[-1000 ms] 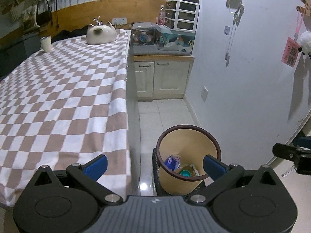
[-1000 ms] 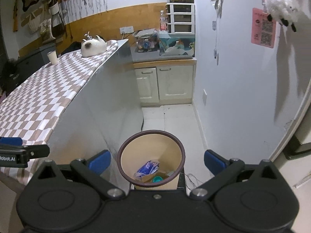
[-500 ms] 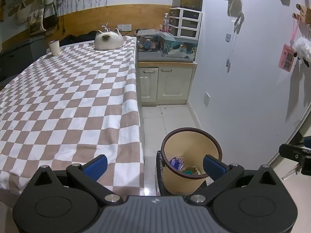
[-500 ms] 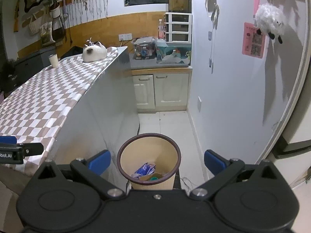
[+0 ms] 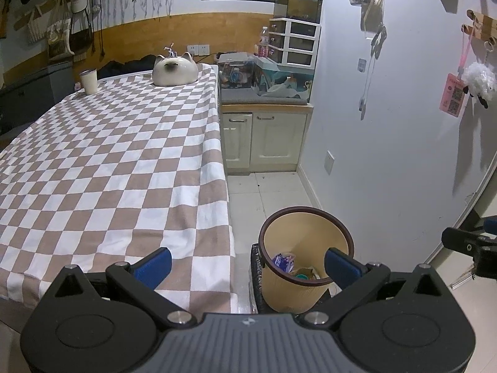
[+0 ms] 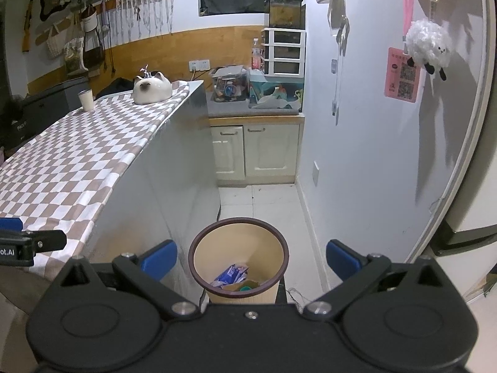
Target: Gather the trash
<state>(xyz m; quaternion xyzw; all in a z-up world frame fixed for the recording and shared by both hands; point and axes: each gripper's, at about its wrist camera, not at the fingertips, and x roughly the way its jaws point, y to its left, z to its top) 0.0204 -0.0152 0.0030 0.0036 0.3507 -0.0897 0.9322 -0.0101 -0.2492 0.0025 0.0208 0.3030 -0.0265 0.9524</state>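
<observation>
Tiled floor (image 6: pixel 273 205), between white wall and checkered-cloth counter (image 5: pixel 102 161): we hold one tan trash bin (image 6: pixel 238 258) with a dark rim, standing upright beside the counter's end. Inside it we log a blue-and-white wrapper (image 6: pixel 231 275) and a small teal item, low at the bottom. On the counter's far end: one cat-shaped ceramic piece (image 5: pixel 175 70), one white cup (image 5: pixel 88 81). Our left gripper (image 5: pixel 247 264) and right gripper (image 6: pixel 250 259) both released, spread wide, empty, above the bin.
</observation>
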